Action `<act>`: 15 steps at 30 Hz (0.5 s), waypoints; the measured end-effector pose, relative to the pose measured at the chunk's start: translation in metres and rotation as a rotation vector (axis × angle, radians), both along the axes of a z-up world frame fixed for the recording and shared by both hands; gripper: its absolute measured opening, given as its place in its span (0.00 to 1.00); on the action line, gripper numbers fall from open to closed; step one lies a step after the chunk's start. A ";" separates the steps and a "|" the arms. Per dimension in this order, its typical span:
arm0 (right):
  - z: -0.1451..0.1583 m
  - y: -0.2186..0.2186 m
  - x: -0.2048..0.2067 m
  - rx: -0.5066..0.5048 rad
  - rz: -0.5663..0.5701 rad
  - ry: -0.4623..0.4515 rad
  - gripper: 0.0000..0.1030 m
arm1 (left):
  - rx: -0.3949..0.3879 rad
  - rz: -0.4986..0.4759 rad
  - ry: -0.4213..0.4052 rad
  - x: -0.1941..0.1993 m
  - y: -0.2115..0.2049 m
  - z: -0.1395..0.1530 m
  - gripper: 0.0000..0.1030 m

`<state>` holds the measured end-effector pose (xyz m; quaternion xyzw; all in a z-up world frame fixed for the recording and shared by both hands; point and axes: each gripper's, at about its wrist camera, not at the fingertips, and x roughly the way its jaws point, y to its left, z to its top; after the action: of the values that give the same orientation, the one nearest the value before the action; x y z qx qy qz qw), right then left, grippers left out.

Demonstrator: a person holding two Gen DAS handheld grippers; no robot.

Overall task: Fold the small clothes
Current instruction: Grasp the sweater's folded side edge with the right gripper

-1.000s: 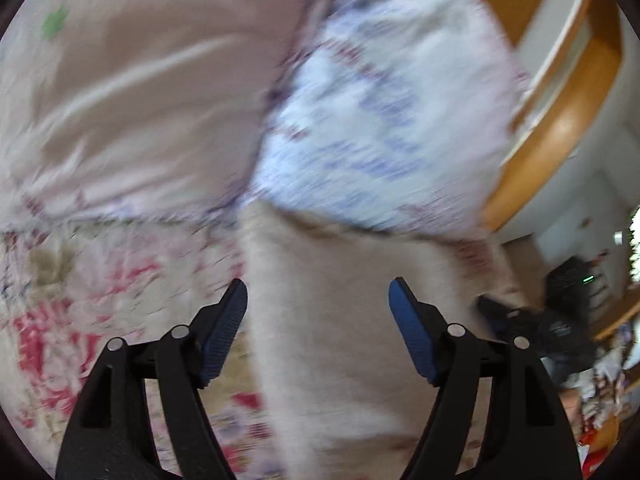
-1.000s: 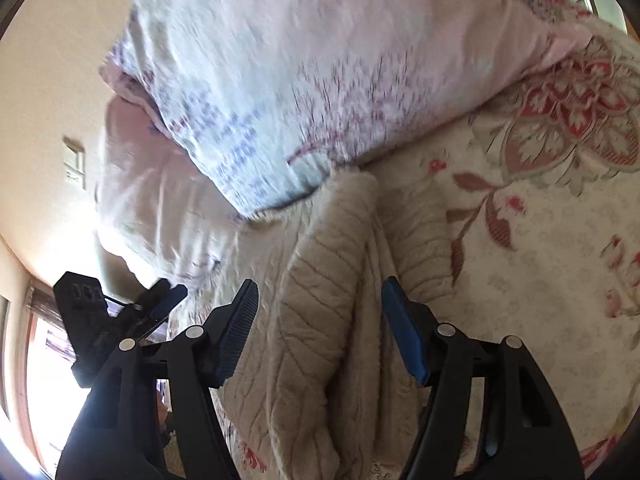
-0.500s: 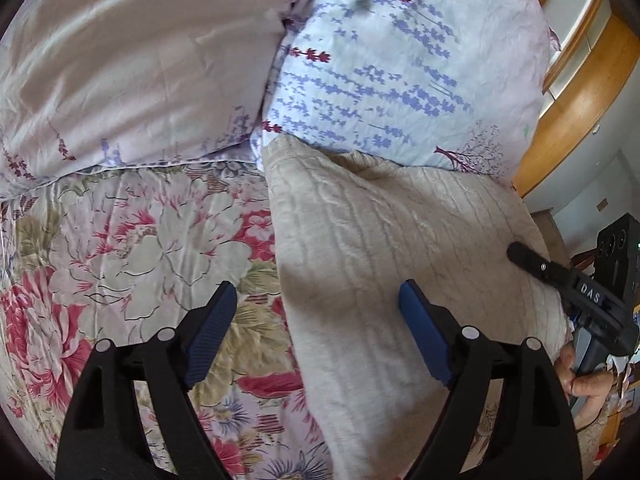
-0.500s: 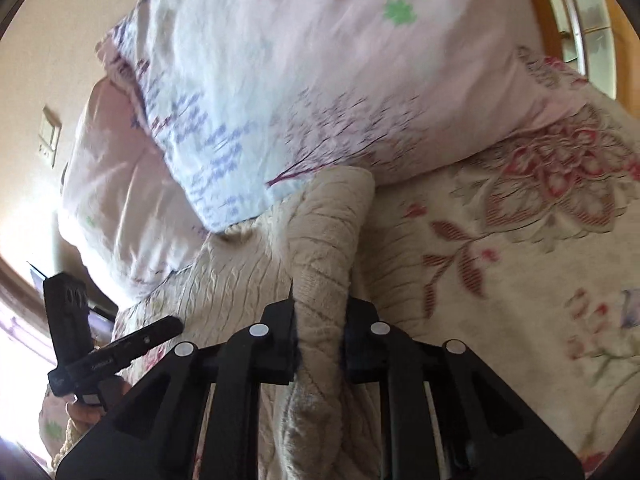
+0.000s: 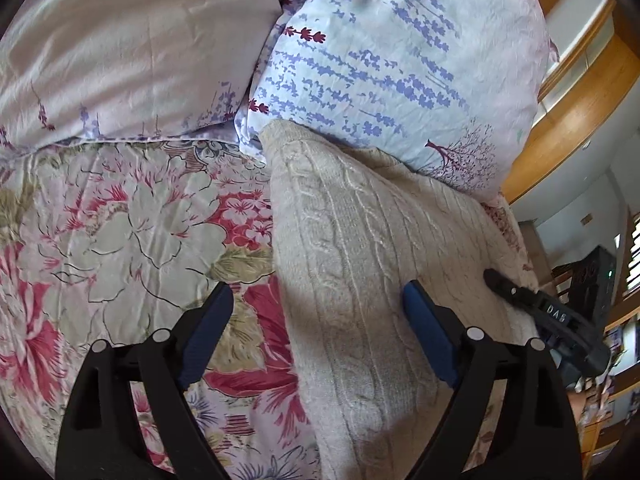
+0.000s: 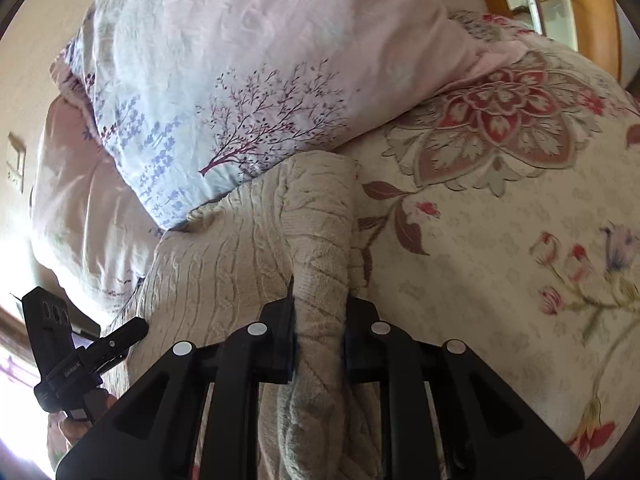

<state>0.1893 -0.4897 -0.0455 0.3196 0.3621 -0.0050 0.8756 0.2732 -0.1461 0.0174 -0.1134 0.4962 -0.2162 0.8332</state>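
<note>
Left wrist view: a cream cable-knit sweater [image 5: 360, 264] lies flat on a floral bedspread [image 5: 132, 232], running from the bottom of the frame up to the pillows.
Pillows: a white pillow with lavender print [image 5: 384, 64] lies over the sweater's far end; a pale pink pillow [image 5: 132, 48] sits just beside it to the left.
Background: a wooden headboard [image 5: 560, 128] curves behind the pillows, and blurred room clutter fills the right edge.
In the way: the lavender pillow [image 6: 224, 92] presses on the top of the sweater [image 6: 224, 264] in the right wrist view as well, hiding the far edge.
Left tongs: the left gripper [image 5: 316, 332] hangs spread wide with nothing between its blue pads [image 5: 208, 332]; one finger is above the bedspread, the other above the knit, and whether they touch the cloth cannot be told.
Right tongs: the right gripper [image 6: 318, 336] is clamped on a raised roll of the sweater at its right edge, the fabric bunched thick between the jaws.
Each from the other camera: the right gripper [image 5: 548, 316] shows black at the sweater's right side; the left gripper [image 6: 92, 356] shows low on the left, over the knit's edge.
Bedspread on the right: bare floral cloth [image 6: 500, 208] lies just beside the gripped roll.
</note>
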 end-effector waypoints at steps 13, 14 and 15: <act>0.005 0.009 0.021 -0.148 -0.010 0.028 0.17 | -0.026 -0.019 0.004 0.002 -0.001 -0.004 0.84; 0.003 0.007 0.019 -0.138 -0.012 0.028 0.19 | -0.027 -0.020 0.007 0.002 -0.002 -0.004 0.84; 0.003 0.005 0.018 -0.127 -0.012 0.030 0.21 | -0.032 -0.018 0.012 0.003 -0.001 -0.006 0.84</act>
<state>0.2078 -0.4845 -0.0428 0.2655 0.3720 -0.0380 0.8886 0.2762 -0.1472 0.0117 -0.1236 0.4989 -0.2311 0.8261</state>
